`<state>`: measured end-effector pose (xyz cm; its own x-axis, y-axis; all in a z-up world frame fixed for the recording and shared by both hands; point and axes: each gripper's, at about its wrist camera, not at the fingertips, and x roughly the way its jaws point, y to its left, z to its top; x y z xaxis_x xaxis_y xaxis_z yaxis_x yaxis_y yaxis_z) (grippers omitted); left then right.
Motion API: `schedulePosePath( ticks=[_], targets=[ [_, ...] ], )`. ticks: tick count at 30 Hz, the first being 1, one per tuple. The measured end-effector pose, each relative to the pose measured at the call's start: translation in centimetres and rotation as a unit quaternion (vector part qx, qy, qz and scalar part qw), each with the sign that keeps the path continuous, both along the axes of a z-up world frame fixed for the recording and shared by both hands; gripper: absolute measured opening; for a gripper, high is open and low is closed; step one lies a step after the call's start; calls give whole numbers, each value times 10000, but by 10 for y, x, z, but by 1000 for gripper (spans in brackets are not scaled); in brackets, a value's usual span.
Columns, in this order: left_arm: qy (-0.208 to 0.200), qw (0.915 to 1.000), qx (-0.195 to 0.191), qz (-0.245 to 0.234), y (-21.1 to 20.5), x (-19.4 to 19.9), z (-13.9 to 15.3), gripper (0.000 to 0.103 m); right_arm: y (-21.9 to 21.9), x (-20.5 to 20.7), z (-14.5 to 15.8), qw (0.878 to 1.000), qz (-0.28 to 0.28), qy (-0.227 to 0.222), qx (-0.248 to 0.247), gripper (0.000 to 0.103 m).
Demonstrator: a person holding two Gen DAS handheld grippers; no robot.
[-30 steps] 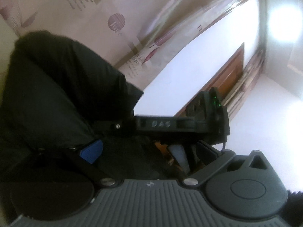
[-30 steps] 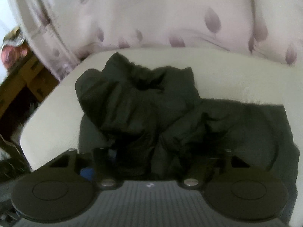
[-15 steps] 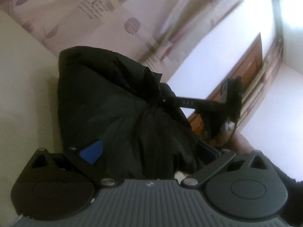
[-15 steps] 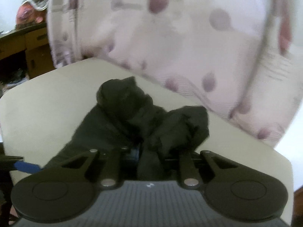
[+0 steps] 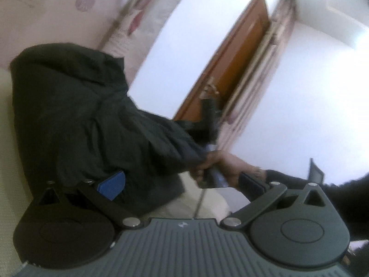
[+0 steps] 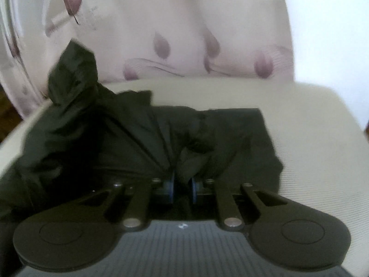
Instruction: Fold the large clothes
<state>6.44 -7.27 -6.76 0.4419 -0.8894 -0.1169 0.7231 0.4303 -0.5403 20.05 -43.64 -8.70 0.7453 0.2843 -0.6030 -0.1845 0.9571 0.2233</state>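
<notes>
A large black garment (image 5: pixel 76 115) lies bunched on a cream cushioned surface (image 6: pixel 311 138); it also shows in the right wrist view (image 6: pixel 129 138). My left gripper (image 5: pixel 182 184) is open, its blue-padded left finger against the cloth and nothing held between the fingers. My right gripper (image 6: pixel 182 184) is shut on a pinch of the black garment, and the folds fan out from it. In the left wrist view the other hand (image 5: pixel 221 164) holds the right gripper and pulls the cloth to the right.
A curtain with purple leaf print (image 6: pixel 184 34) hangs behind the cushion. A brown wooden door (image 5: pixel 233 62) and white walls lie to the right in the left wrist view. The cushion's edge drops off at the left (image 6: pixel 13 133).
My left gripper has let the cloth go and drawn back. My right gripper, still pinching the garment, has pulled it out sideways, so the heap now spreads flatter on the cushion.
</notes>
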Motion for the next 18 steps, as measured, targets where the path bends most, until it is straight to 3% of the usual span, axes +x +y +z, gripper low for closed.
schedulePosePath(
  ticks=[2,3,4,6,7,9,11,12,15,18],
  targets=[
    [161,9998,-145,14,2,9,-2,103,-15,1,4,9971,-119,81,744,17],
    [185,9996,-190,28,4,12,-2,103,-23,3,7,9925,-149,197,1195,34],
    [224,9996,-175,18,2,20,-1,103,-31,6,8,9863,-143,312,1611,58],
    [279,9995,-142,-30,2,20,-1,103,-39,8,17,9733,-35,378,2264,87],
    [270,9995,-152,-21,1,21,-1,103,-36,5,26,9748,48,301,2208,85],
    [247,9996,-115,-37,1,15,-6,103,-17,-8,56,9930,-181,-131,1164,85],
    [183,9998,-97,-5,0,12,-6,103,0,-24,87,9957,-400,-763,342,87],
    [137,9998,-111,4,-2,11,-7,103,7,-28,99,9952,-178,-919,283,86],
    [-51,10000,22,13,-6,7,-7,103,43,-13,108,9969,456,-423,471,86],
    [-146,9998,124,44,-6,1,-7,103,100,13,82,9952,966,168,-68,82]
  ],
)
